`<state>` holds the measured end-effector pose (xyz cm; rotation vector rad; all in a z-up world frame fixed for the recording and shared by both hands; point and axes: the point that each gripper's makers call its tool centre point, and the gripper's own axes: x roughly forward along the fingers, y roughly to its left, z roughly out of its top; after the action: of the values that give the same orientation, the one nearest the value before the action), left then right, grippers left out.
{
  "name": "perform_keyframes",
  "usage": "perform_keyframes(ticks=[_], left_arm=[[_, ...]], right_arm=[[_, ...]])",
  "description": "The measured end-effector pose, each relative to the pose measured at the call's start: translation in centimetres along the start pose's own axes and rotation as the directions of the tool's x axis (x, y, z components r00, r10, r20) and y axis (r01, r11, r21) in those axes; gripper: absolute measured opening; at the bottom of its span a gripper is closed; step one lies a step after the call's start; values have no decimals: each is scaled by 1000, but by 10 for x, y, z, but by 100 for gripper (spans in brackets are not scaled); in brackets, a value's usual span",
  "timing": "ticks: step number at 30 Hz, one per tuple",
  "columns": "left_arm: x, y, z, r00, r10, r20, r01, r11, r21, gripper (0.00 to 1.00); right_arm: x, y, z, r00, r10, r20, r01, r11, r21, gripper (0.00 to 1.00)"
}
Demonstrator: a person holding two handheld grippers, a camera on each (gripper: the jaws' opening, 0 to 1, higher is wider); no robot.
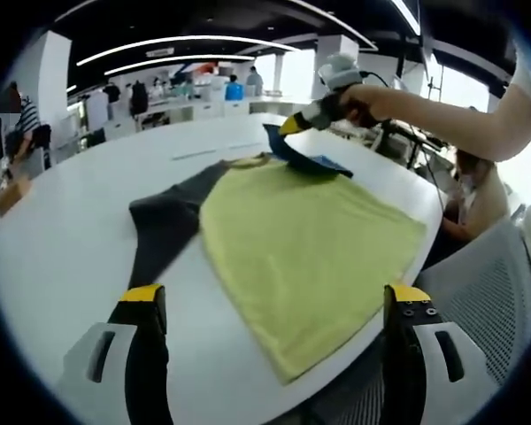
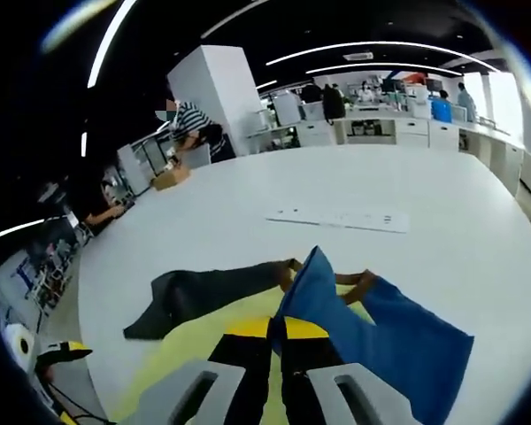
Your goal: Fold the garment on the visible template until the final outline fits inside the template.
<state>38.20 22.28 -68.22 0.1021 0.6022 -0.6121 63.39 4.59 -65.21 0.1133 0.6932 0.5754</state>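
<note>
A yellow-green garment (image 1: 310, 239) lies flat on the white table (image 1: 71, 239), reaching the near edge. Its dark grey sleeve (image 1: 164, 226) stretches to the left. My left gripper (image 1: 274, 297) is open, its jaws wide apart over the near hem with nothing between them. At the far side, a person's hand holds my right gripper (image 1: 294, 124), which lifts the blue sleeve (image 1: 305, 158) off the table. In the right gripper view, the right gripper (image 2: 279, 332) is shut on the blue sleeve (image 2: 380, 345). The grey sleeve (image 2: 203, 292) and yellow body (image 2: 195, 341) lie below it.
A pale marked strip (image 2: 336, 217) lies on the table beyond the garment. A grey mesh chair (image 1: 487, 292) stands at the table's right edge, and a seated person (image 1: 478, 195) is behind it. Another person (image 2: 190, 124) leans over a box at the far side.
</note>
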Motion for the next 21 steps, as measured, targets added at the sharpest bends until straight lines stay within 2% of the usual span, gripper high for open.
perform_keyframes(ticks=[14, 21], left_arm=[[-1, 2, -3, 1000, 9, 0, -9, 1000, -11, 99], [-2, 5, -3, 1000, 16, 5, -16, 1000, -15, 99]], right_arm=[[16, 35, 4, 997, 77, -12, -78, 996, -33, 0], [23, 57, 2, 993, 113, -27, -115, 990, -85, 0]])
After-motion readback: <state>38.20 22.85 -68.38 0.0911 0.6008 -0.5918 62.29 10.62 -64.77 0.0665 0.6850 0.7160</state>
